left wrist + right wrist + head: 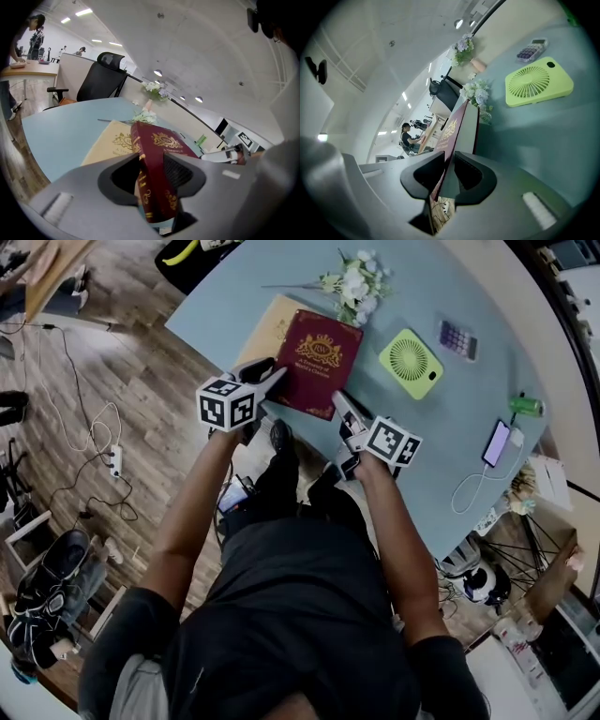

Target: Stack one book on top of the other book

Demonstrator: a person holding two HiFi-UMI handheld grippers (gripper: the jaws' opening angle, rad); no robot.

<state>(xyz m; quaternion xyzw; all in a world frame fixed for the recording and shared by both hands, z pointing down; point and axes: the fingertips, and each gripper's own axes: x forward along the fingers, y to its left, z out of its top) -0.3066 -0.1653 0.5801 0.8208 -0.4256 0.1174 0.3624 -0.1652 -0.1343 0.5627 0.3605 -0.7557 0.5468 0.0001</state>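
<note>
A dark red book with gold print (317, 362) is held by its two near corners. My left gripper (272, 379) is shut on its left corner at the spine, and my right gripper (343, 407) is shut on its right corner. A tan book (267, 329) lies flat on the blue-grey table (216, 306), partly covered by the red one. In the left gripper view the red book (157, 159) stands between the jaws of the left gripper (152, 183), above the tan book (110, 145). In the right gripper view the right gripper (447, 176) pinches the red book's (457, 126) cover and pages.
White flowers (354, 282) lie just beyond the books. To the right are a lime green fan (411, 363), a small calculator (457, 337), a green bottle (527, 406) and a phone on a cable (496, 442). A black office chair (101, 79) stands behind the table.
</note>
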